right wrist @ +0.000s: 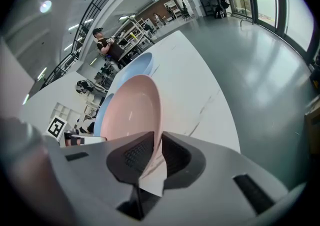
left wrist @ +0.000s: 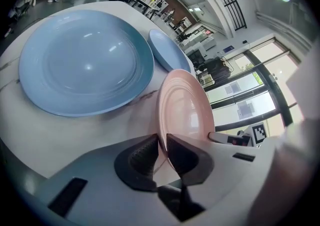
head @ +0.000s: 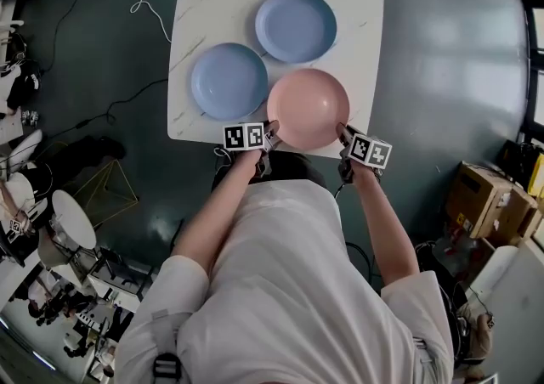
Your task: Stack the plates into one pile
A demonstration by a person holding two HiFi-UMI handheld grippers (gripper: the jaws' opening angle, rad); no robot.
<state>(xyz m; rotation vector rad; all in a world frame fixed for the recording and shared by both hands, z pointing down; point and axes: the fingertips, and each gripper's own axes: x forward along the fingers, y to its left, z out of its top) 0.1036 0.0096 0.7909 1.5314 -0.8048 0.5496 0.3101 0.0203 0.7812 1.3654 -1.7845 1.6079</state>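
A pink plate (head: 308, 107) is at the near edge of the white table (head: 212, 0), held by both grippers. My left gripper (head: 270, 132) is shut on its left rim, my right gripper (head: 342, 131) on its right rim. In the left gripper view the pink plate (left wrist: 185, 112) stands between the pads of the left gripper (left wrist: 163, 142); in the right gripper view the pink plate (right wrist: 132, 112) is pinched by the right gripper (right wrist: 159, 145). Two blue plates lie flat: one at the left (head: 229, 81), one farther back (head: 296, 25).
The table's near edge runs just under the pink plate. Cables (head: 127, 0) trail on the dark floor to the left. Cardboard boxes (head: 484, 200) sit on the floor at the right. A person (right wrist: 107, 45) stands far behind the table.
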